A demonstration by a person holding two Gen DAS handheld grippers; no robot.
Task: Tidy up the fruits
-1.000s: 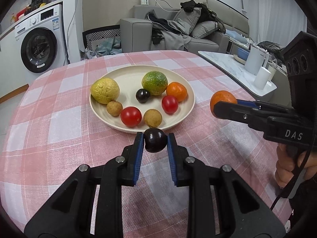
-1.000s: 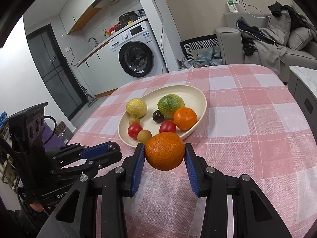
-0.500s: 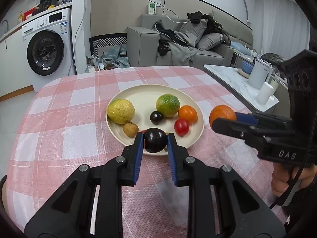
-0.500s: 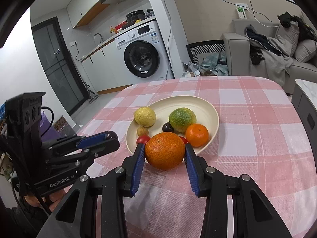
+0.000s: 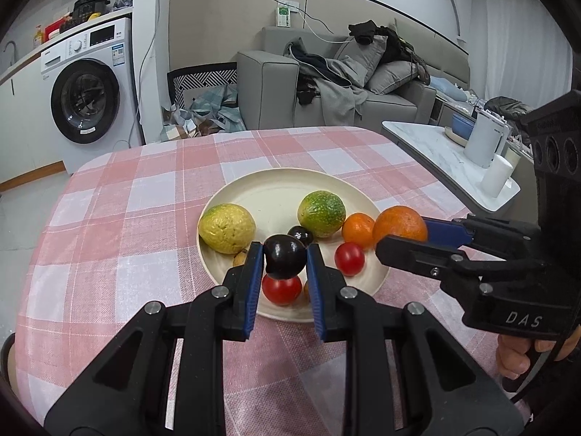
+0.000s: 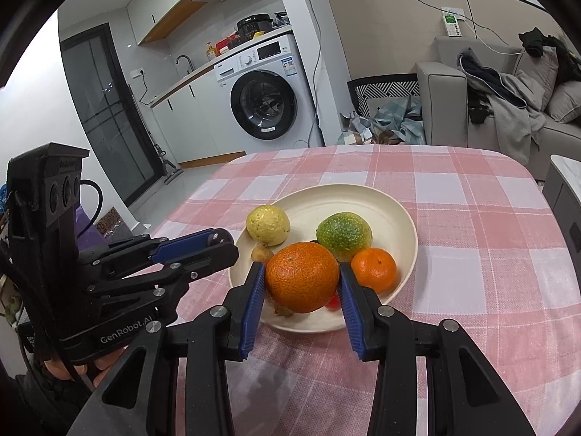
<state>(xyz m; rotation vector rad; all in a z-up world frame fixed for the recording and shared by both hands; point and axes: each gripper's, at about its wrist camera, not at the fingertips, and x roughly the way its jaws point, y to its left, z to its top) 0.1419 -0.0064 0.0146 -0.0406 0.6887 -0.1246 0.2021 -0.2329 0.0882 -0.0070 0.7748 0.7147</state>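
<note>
Cream plate [image 5: 276, 185] at frame centre on the pink-checked bench [image 5: 120, 218], already loaded with a yellow fruit [image 5: 227, 228], a green fruit [image 5: 321, 213], a small orange [image 5: 357, 229] and two tomatoes [image 5: 349, 258]. Dark plum [image 5: 284, 256] pinched between the blue pads of the left hand-held gripper [image 5: 284, 265], hanging above the plate's near rim, over the lower tomato. Big orange [image 6: 302, 277] clamped in the right hand-held gripper [image 6: 302, 290], likewise over the near rim, lower centre of the right wrist view. Open plate floor lying up-frame, beyond both loads. Plum probably nearer a free spot: a short push forward and down between yellow and green fruit. Orange likely needing the wider gap toward the upper right. No long axis to mind; both round.
</note>
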